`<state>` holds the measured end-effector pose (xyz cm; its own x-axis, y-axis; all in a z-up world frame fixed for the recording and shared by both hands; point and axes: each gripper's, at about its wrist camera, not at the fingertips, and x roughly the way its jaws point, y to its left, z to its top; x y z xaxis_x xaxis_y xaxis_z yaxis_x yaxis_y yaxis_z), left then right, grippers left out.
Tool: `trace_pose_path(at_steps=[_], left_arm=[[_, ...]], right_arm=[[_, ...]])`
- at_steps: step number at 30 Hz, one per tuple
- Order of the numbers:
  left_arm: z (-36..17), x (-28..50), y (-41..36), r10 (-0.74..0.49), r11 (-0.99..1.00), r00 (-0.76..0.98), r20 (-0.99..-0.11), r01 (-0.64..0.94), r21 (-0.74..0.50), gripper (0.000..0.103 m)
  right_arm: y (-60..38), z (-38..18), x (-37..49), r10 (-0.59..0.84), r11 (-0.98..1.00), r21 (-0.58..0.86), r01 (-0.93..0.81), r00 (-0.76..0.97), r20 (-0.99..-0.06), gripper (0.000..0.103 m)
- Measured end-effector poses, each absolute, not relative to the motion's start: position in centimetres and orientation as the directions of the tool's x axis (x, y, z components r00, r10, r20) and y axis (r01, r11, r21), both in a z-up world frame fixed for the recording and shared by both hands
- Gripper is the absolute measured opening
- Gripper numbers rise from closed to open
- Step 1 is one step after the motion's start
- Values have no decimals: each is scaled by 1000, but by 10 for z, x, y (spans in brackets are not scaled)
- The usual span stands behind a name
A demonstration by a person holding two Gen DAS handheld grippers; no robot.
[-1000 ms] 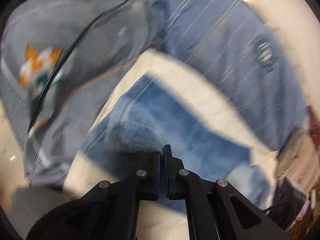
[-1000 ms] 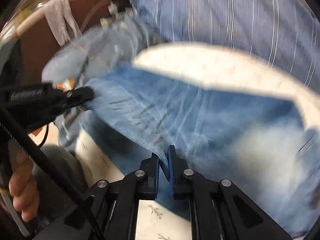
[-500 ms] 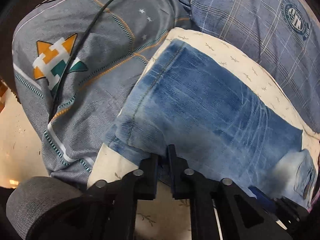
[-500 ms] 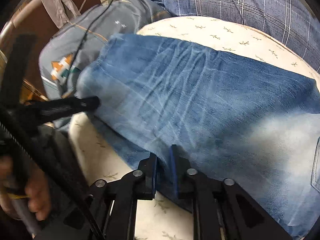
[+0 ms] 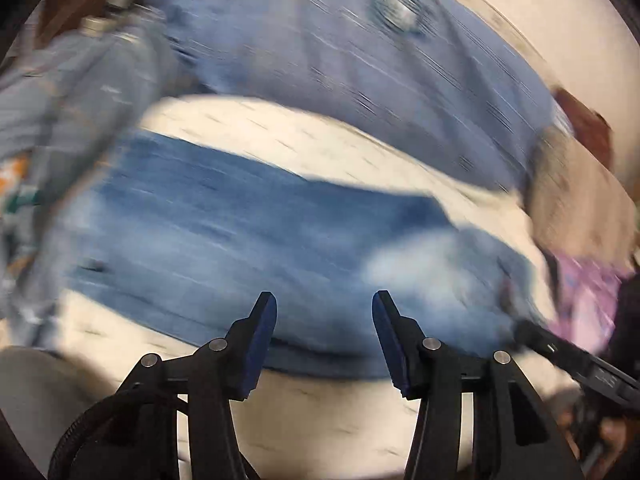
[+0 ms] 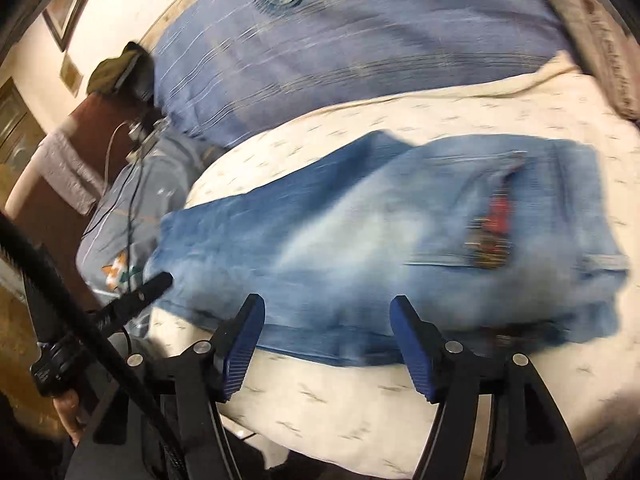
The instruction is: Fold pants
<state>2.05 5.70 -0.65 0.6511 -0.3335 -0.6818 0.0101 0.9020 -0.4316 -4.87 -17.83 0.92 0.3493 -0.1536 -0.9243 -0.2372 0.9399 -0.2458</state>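
Observation:
The blue jeans [image 5: 248, 240] lie flat across a cream patterned bed sheet [image 5: 328, 408], folded lengthwise with one leg on the other. In the right wrist view the jeans [image 6: 360, 248] show a back pocket with a red label [image 6: 494, 232] at the right. My left gripper [image 5: 324, 336] is open and empty, just above the near edge of the jeans. My right gripper [image 6: 326, 344] is open and empty, over the near edge too. The left gripper also shows in the right wrist view [image 6: 132, 300] at the jeans' left end. Both views are motion-blurred.
A blue plaid blanket [image 6: 360, 40] lies behind the jeans. A grey patterned pillow [image 6: 132, 216] with a black cable sits at the left. A brown headboard [image 6: 52, 184] and a cap [image 6: 116, 72] are far left. A tan cloth [image 5: 576, 196] lies at the right.
Both grippers have opened and let go of the jeans' edge, then pulled back. The jeans now lie flat on the sheet.

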Motion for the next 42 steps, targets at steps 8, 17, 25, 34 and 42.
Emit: trace_pose_path(at_steps=[8,17,25,34,42], left_arm=[[-65,25,38,-602,720,461,-652,-38,-693,51],[-88,52,68,-621,657,475,-623,-118,-745,51],[-100,89,80,-635,585,474,-610,-221,-780,19],[-63,50,86,-591,646,558,-583,-105,-756,3],[-79,45,50,-431,824,522,-735,-104,-557,12]], right_arm=[[-212,-3,-52,-144,972,-191,-137,295,-945,65],[-244,-18,-41,-120,992,-104,73,272,-955,53],[-268,-11,-23,-156,976,-95,197,326,-932,22],[-256,40,-50,-195,980,-156,127,420,-886,10],[-278,9,-42,-272,957,-225,181,302,-914,36]])
